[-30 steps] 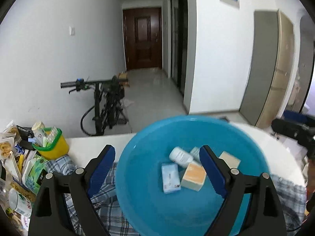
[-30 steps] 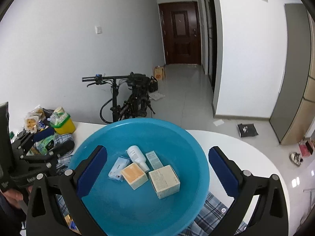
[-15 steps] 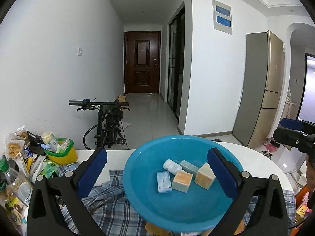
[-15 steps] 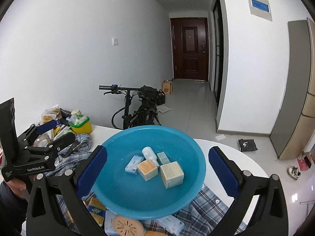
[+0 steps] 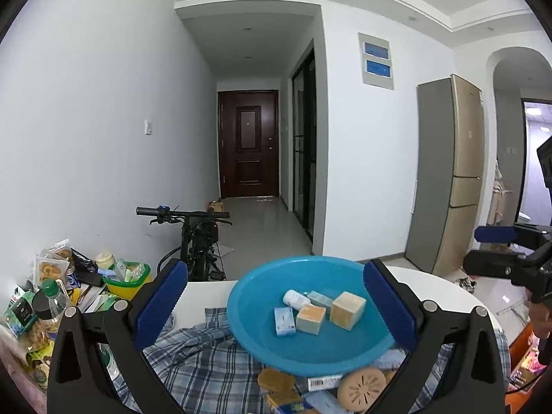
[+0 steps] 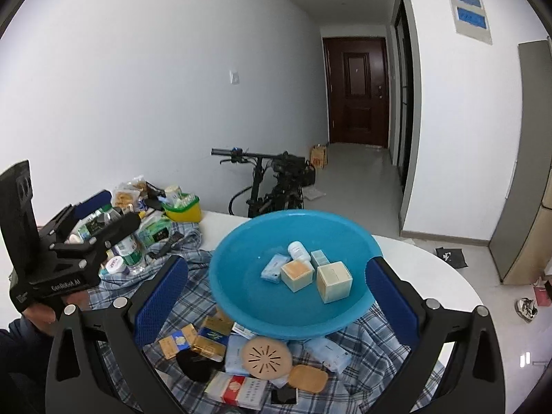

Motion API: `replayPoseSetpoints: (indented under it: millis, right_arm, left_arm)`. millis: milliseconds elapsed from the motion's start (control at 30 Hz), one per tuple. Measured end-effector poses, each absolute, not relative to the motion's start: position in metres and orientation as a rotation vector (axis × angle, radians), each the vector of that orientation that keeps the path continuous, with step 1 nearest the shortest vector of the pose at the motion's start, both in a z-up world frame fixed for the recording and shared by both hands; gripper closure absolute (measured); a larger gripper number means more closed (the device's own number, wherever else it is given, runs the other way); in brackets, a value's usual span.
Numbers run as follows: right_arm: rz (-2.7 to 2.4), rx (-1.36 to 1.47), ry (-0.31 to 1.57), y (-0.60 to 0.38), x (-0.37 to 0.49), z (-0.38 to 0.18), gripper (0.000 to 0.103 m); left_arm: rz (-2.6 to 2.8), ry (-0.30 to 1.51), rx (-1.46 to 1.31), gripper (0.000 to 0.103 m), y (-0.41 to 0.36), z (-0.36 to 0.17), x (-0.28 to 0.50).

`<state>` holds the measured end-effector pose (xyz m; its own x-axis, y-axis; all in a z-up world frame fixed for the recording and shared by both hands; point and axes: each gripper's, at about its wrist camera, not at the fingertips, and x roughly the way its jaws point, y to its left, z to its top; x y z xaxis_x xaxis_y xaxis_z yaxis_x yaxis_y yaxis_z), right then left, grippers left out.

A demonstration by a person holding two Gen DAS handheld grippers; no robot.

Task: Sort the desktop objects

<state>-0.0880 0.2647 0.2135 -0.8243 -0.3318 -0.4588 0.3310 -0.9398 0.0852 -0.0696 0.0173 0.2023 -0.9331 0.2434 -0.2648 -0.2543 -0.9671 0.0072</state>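
Observation:
A blue plastic basin point(image 5: 252, 314) point(image 6: 234, 269) sits on a plaid cloth point(image 5: 207, 365) point(image 6: 193, 286) on a white round table. It holds a cream box point(image 6: 334, 281), an orange-topped box point(image 6: 297, 274), a small blue packet point(image 6: 274, 267) and a white bottle point(image 6: 298, 250). Loose items lie in front of it: a tan round disc point(image 6: 265, 357), gold boxes point(image 6: 203, 339), a red-and-white carton point(image 6: 238, 390). My left gripper point(image 5: 276, 307) is open and empty, held back from the basin. My right gripper point(image 6: 277, 296) is open and empty above the loose items.
A yellow-green basket point(image 6: 183, 207) and snack packets, bottles and cans point(image 6: 120, 238) crowd the table's left side. A bicycle point(image 6: 276, 183) stands behind the table by the wall. The table's white edge point(image 6: 448, 276) curves at right. A fridge point(image 5: 445, 172) stands far right.
Both grippers have drawn back and risen from the basin. The basin looks smaller and the loose items in front of it have come into view. Both stay open.

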Motion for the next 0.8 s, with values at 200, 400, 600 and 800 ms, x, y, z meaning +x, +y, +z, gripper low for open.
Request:
replayPoseSetpoints:
  millis: [200,400,600,800]
  right_arm:
    - [-2.718,0.547,0.056,0.259,-0.051,0.216,0.001]
    - [-2.774,0.5,0.1,0.255,-0.03,0.19,0.001]
    - [-2.864,0.452,-0.031,0.272,-0.02,0.161,0.0]
    - [-2.859,0.441,-0.098,0.281,-0.016,0.131,0.001]
  left_arm:
    - [2.862,0.043,-0.36,0.0,0.007,0.195,-0.043]
    - [2.871,0.053,-0.339,0.0,0.001,0.17,-0.009]
    - [2.885,0.027,-0.399,0.0,0.0,0.136,0.001]
    - [2.867,-0.012,-0.457,0.0,-0.001,0.104,0.006]
